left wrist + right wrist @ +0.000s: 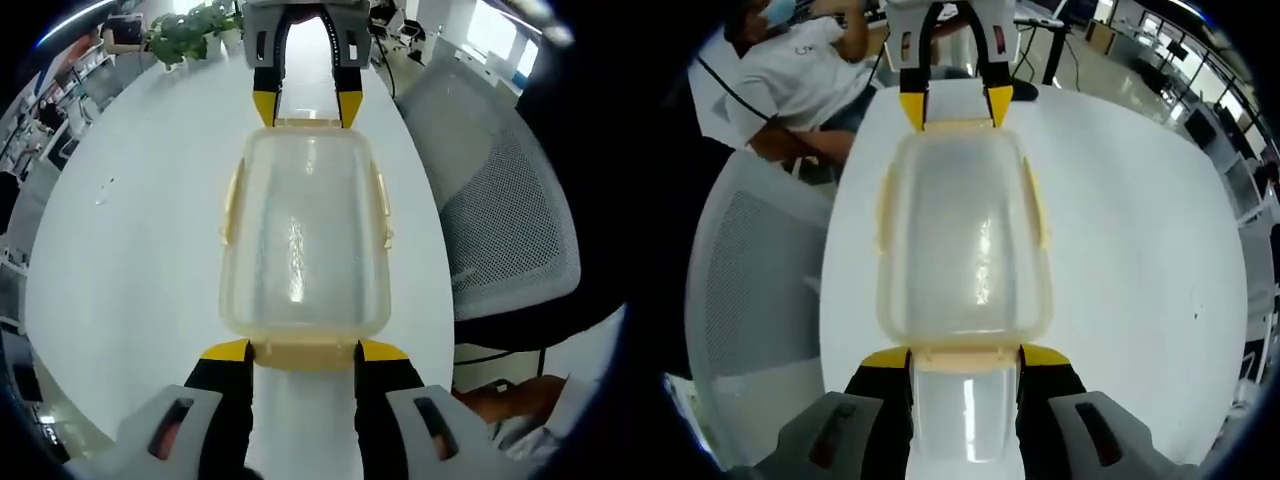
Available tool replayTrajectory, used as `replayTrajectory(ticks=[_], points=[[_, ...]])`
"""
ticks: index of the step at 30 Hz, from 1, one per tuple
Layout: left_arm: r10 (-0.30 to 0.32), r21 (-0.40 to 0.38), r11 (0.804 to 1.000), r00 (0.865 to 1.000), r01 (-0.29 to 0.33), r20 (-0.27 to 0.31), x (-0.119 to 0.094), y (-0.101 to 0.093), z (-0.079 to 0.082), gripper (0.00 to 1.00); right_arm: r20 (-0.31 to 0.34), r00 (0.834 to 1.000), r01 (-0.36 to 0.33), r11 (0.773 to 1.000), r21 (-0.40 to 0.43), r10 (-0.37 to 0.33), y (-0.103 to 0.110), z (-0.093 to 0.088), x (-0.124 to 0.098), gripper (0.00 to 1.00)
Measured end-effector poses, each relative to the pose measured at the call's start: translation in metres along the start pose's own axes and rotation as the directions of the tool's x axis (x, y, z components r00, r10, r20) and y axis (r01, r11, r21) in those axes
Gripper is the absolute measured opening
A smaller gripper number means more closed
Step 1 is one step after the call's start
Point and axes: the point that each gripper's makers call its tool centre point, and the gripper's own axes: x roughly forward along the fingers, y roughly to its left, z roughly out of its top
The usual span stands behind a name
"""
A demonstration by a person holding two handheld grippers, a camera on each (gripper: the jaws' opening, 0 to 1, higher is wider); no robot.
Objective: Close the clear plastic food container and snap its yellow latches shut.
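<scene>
A big white table [130,250] is under everything. Beside it stands a grey mesh chair [500,210], which sits on the right in the left gripper view and on the left in the right gripper view [750,280]. At the far end of the table, in the left gripper view, there is a green plant [190,30]. In the right gripper view a person in a white shirt [800,70] sits at the far left.

The clear plastic food container [305,240] lies on the table, right in the middle between the two tools. Its lid is on top. The yellow latches along the long sides [383,205] stick out a little; I cannot tell if they are snapped down.

The left gripper [305,350] is at the near short end of the box in its own view. Its two yellow-tipped jaws are spread apart, one at each near corner, and the pale end latch [305,352] lies in the gap between them. The tips sit just at the box edge.

The right gripper [965,355] does the same at the other short end [965,290]. Its jaws are also spread, with the end tab between them. Each tool shows at the far end of the other one's view [305,105] [957,105].
</scene>
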Motion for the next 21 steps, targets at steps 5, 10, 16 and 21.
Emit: replayTrajectory(ticks=[5,10,16,21], points=[[-0.004,0.003,1.0,1.0,0.004,0.005,0.003,-0.001,0.008,0.38,0.0,1.0,-0.003,1.0,0.004,0.003,0.002,-0.009,-0.003,0.38],[-0.011,0.001,1.0,1.0,0.011,0.008,0.006,-0.004,0.016,0.38,-0.001,1.0,-0.004,1.0,0.003,0.004,0.004,-0.018,-0.005,0.38],[-0.007,0.0,1.0,1.0,0.007,0.004,0.01,-0.006,0.025,0.38,-0.008,1.0,-0.001,1.0,0.002,0.001,0.006,-0.026,-0.005,0.38],[0.002,0.003,1.0,1.0,-0.002,-0.001,0.013,-0.007,0.03,0.38,-0.008,1.0,-0.003,1.0,0.002,0.003,0.006,-0.033,-0.007,0.38]])
